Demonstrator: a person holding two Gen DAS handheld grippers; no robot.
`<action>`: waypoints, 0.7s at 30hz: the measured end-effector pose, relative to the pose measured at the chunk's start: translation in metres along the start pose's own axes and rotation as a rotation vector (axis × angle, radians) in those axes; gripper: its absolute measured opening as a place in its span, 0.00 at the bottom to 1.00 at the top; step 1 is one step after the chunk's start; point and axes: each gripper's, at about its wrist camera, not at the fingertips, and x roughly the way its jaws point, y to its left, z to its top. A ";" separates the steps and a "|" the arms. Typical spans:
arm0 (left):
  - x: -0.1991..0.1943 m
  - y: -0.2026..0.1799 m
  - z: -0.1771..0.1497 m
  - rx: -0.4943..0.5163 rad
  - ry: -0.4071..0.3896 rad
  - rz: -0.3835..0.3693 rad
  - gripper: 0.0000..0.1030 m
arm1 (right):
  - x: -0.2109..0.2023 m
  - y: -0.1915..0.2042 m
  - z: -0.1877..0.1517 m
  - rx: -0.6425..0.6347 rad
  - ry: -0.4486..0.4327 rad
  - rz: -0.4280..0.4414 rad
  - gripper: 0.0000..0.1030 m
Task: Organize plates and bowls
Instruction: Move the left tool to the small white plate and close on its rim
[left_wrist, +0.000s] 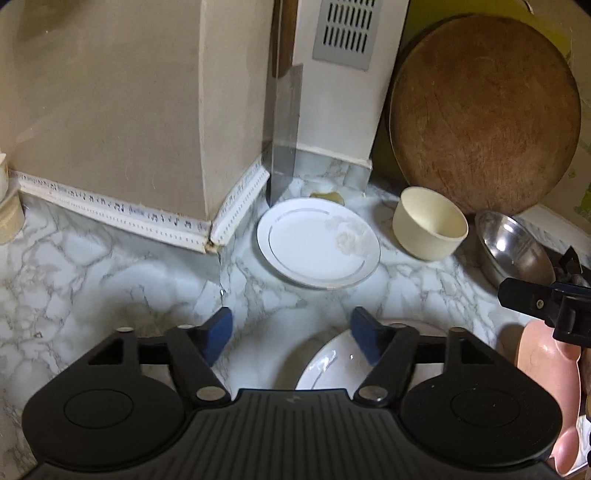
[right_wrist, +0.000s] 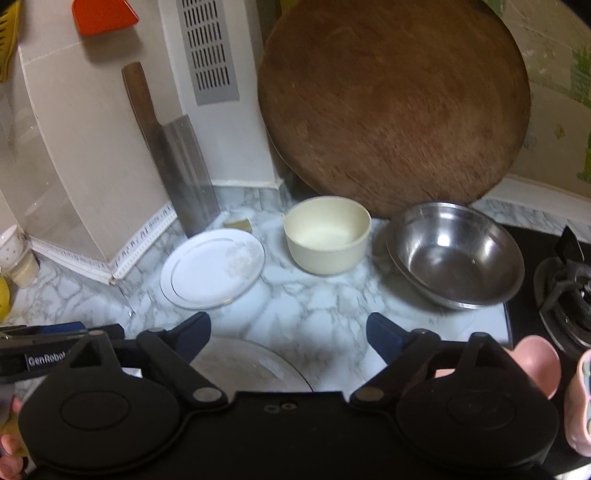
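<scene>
Tools: your left tool (left_wrist: 291, 334) and right tool (right_wrist: 288, 338) both stand spread, blue pads apart, nothing pinched between them.
Near plate: a white plate (left_wrist: 332, 363) lies on the marble desk (left_wrist: 110, 266) just under your tools; in the left wrist view it sits below the right-hand pad, and in the right wrist view it shows under the gap, partly hidden by the tool body. Whether a pad touches it, you cannot tell.
Far plate: a second white plate with a grey ring (right_wrist: 213, 267) lies flat farther ahead, well apart from both tools, near the wall corner.
Cream bowl: the cream bowl (right_wrist: 327, 234) stands upright just right of that plate.
Steel bowl: the steel bowl (right_wrist: 456, 254) sits right of the cream one, beside the stove burner (right_wrist: 569, 291).
Behind: a round wooden board (right_wrist: 393, 103) leans upright behind both bowls; a cleaver (right_wrist: 184, 162) leans at the wall.
Pink things: pink items (right_wrist: 539, 363) lie at the right edge, too cropped to identify.
</scene>
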 end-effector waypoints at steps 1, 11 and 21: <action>-0.001 0.001 0.002 0.000 -0.005 -0.005 0.72 | -0.001 0.002 0.003 -0.003 -0.006 0.004 0.95; 0.024 0.005 0.022 -0.050 0.028 -0.021 0.75 | 0.030 0.007 0.041 0.008 0.045 0.082 0.99; 0.070 0.010 0.040 -0.167 0.079 0.019 0.75 | 0.096 0.000 0.061 0.087 0.162 0.124 0.97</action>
